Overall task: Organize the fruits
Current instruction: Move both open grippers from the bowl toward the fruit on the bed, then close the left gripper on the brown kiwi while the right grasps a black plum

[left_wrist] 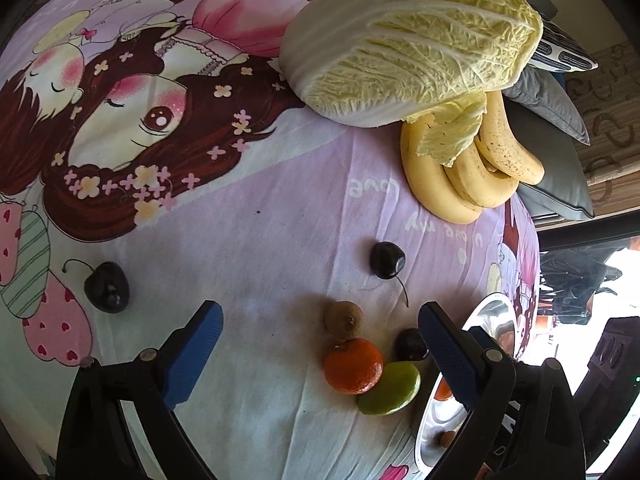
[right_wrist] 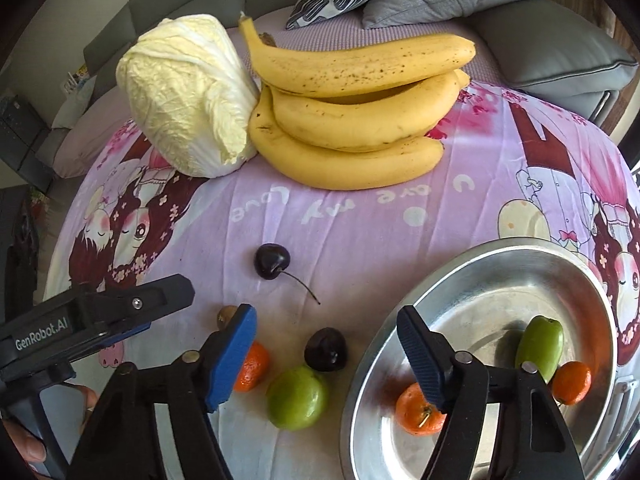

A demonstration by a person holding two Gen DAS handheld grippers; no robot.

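right gripper (right_wrist: 326, 350) jaws apart, nothing held | dark round cherry (right_wrist: 325, 349) on purple cloth between its fingertips | shallow oval metal tray (right_wrist: 500, 256) just right | left gripper (left_wrist: 320, 344) open, farther off

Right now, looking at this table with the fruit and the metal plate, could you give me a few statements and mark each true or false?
1. The round silver metal plate holds two small oranges and a green fruit. True.
2. The yellow banana bunch lies on the plate. False: it lies on the purple cartoon cloth.
3. The pale napa cabbage touches the bananas. True.
4. The right gripper clamps a cherry. False: its jaws are empty.
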